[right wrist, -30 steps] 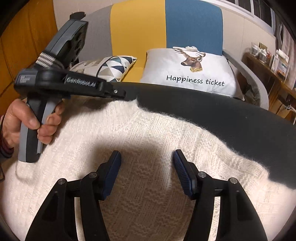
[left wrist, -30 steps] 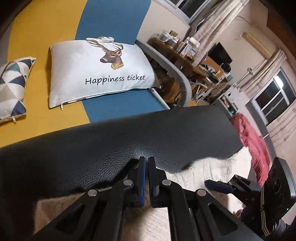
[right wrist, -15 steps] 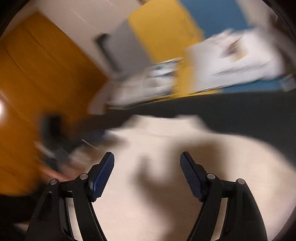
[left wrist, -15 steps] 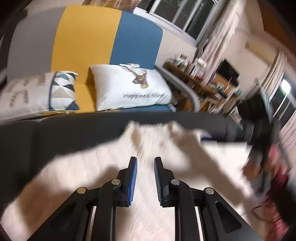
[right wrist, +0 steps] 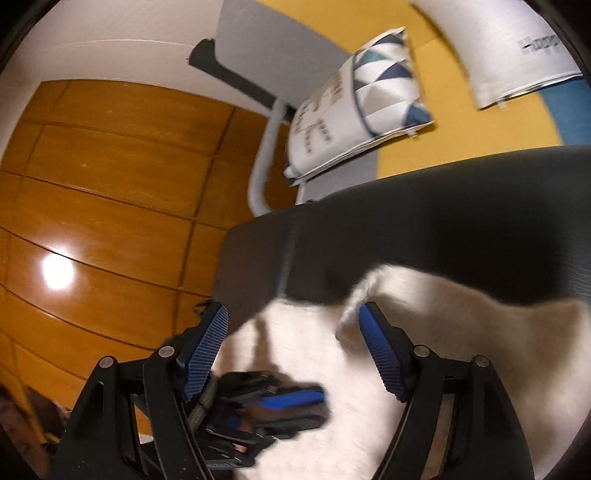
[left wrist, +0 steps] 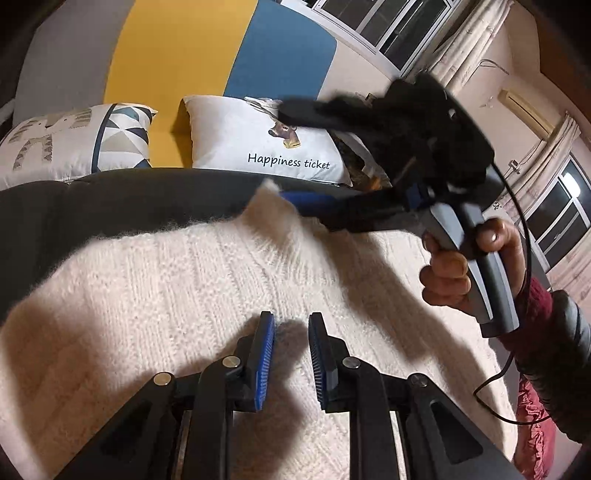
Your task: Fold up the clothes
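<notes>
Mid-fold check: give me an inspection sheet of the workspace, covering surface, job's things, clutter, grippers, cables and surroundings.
Surface: dark padded leather-look top, mostly covered.
Job's things: cream knitted sweater spread flat; one fuzzy edge lifted beside the right gripper's pad.
Clutter: crumpled red cloth at the right edge.
Grippers: left gripper slightly open over the knit, nothing between its pads; right gripper wide open, gripping nothing.
Cables: thin black cable loops from the right gripper past the person's sleeve.
Surroundings: yellow, blue and grey sofa, white deer-print cushion, triangle-patterned cushion, wooden panelling, curtained windows.
</notes>
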{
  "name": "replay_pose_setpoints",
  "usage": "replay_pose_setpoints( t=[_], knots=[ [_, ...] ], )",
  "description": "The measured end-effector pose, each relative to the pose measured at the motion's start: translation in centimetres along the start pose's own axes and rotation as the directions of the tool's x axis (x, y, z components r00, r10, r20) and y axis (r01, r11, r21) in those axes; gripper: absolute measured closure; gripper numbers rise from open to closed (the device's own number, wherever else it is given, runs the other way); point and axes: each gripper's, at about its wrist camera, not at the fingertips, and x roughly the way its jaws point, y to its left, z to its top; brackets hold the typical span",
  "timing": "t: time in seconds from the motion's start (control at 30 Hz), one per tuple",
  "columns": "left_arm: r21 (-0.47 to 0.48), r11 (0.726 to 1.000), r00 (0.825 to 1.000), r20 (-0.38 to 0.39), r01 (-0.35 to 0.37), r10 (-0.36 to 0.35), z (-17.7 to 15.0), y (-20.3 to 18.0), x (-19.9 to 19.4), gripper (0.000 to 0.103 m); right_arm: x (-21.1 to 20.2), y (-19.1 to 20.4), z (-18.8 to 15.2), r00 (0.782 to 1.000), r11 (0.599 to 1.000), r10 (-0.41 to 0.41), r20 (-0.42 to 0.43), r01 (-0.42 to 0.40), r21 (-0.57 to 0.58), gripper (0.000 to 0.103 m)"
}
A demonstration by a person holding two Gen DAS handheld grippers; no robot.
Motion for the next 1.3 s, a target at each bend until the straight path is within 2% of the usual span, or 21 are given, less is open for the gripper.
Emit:
replay_pose_setpoints(
  t=[0.07, 0.13, 0.2, 0.33, 0.4, 0.5, 0.57, 0.6, 0.67, 0.77, 0.87, 0.9, 0.93, 1.0, 1.07, 1.1, 1.17, 1.2, 1.23, 1.27, 1.3],
  knots=[
    [0.009, 1.000, 1.000, -0.002, -0.011, 0.011, -0.1, -0.3, 0.0, 0.085, 1.2, 0.8, 0.6, 0.999, 0.999, -0.044, -0.008, 0.044, -0.032, 0.025],
    [0.018, 1.000, 1.000, -0.004, -0.023, 0.023, -0.2, -0.6, -0.1, 0.085, 2.6, 1.1, 1.4, 0.986, 0.984, -0.167, -0.001, 0.167, -0.059, 0.025],
    [0.032, 0.999, 0.999, -0.005, -0.041, 0.041, -0.3, -1.0, -0.2, 0.085, 3.7, 1.6, 1.8, 0.970, 0.966, -0.241, -0.011, 0.239, -0.102, 0.025],
    [0.056, 0.996, 0.997, -0.007, -0.076, 0.076, -0.4, -1.7, -0.3, 0.085, 3.8, 2.3, 2.0, 0.952, 0.946, -0.306, -0.006, 0.304, -0.111, 0.026],
    [0.036, 0.998, 0.998, 0.017, -0.059, 0.058, 0.0, -1.4, -1.0, 0.085, 3.7, 2.6, 2.1, 0.942, 0.936, -0.335, -0.001, 0.333, -0.112, 0.025],
    [0.019, 0.999, 0.998, 0.062, -0.032, 0.031, 1.2, -1.0, -2.2, 0.085, 1.8, 2.8, 1.9, 0.942, 0.938, -0.335, 0.038, 0.337, -0.083, 0.025],
    [0.061, 0.993, 0.991, 0.090, -0.104, 0.098, 2.6, -0.9, -2.5, 0.084, 0.1, 3.6, 1.0, 0.932, 0.925, -0.359, 0.041, 0.362, -0.116, 0.025],
    [0.084, 0.985, 0.985, 0.096, -0.150, 0.142, 3.4, -0.8, -2.5, 0.084, -0.3, 4.3, 0.0, 0.901, 0.883, -0.430, 0.055, 0.432, -0.182, 0.025],
    [0.150, 0.955, 0.966, 0.076, -0.255, 0.246, 4.9, -0.6, -1.3, 0.085, -1.3, 5.8, -2.0, 0.824, 0.771, -0.558, 0.096, 0.558, -0.307, 0.025],
    [0.286, 0.897, 0.941, 0.063, -0.336, 0.332, 5.9, -2.0, 1.1, 0.084, -2.6, 7.9, -5.0, 0.685, 0.550, -0.705, 0.185, 0.692, -0.468, 0.026],
    [0.403, 0.823, 0.908, 0.048, -0.400, 0.417, 6.3, -3.0, 4.0, 0.084, -1.5, 7.9, -8.0, 0.638, 0.427, -0.745, 0.196, 0.681, -0.595, 0.026],
    [0.412, 0.812, 0.899, 0.040, -0.413, 0.436, 6.3, -2.9, 4.7, 0.084, -1.1, 7.3, -8.3, 0.615, 0.400, -0.764, 0.197, 0.690, -0.603, 0.026],
    [0.394, 0.816, 0.897, 0.048, -0.422, 0.440, 6.2, -2.5, 4.8, 0.081, -0.8, 6.6, -8.7, 0.597, 0.383, -0.778, 0.196, 0.698, -0.605, 0.026],
    [0.344, 0.834, 0.896, 0.056, -0.431, 0.440, 6.1, -1.5, 4.7, 0.075, -1.4, 4.9, -8.8, 0.605, 0.425, -0.775, 0.183, 0.713, -0.559, 0.027],
    [0.217, 0.901, 0.925, 0.028, -0.376, 0.379, 6.4, 0.6, 3.9, 0.074, -2.2, 3.1, -8.8, 0.615, 0.468, -0.769, 0.174, 0.727, -0.503, 0.028],
    [0.173, 0.919, 0.934, 0.023, -0.354, 0.355, 6.4, 1.3, 3.6, 0.074, -3.2, 2.4, -8.7, 0.630, 0.503, -0.753, 0.191, 0.738, -0.449, 0.028],
    [0.164, 0.920, 0.934, 0.024, -0.355, 0.356, 6.4, 1.3, 3.5, 0.074, -4.7, 1.4, -9.3, 0.666, 0.550, -0.707, 0.238, 0.729, -0.408, 0.032],
    [0.164, 0.919, 0.933, 0.027, -0.358, 0.359, 6.4, 1.3, 3.6, 0.074, -4.7, 1.4, -9.9, 0.660, 0.527, -0.703, 0.265, 0.734, -0.428, 0.032],
    [0.169, 0.918, 0.933, 0.030, -0.360, 0.360, 6.4, 1.0, 3.5, 0.074, -4.4, 1.4, -10.3, 0.644, 0.497, -0.710, 0.284, 0.745, -0.445, 0.032],
    [0.158, 0.930, 0.943, 0.027, -0.332, 0.332, 6.3, 0.8, 3.2, 0.074, -4.2, 1.5, -10.4, 0.637, 0.485, -0.713, 0.293, 0.750, -0.450, 0.030],
    [0.147, 0.942, 0.953, 0.024, -0.303, 0.303, 6.3, 0.6, 2.9, 0.075, -4.3, 1.5, -10.1, 0.649, 0.502, -0.704, 0.288, 0.742, -0.445, 0.028]
  ],
)
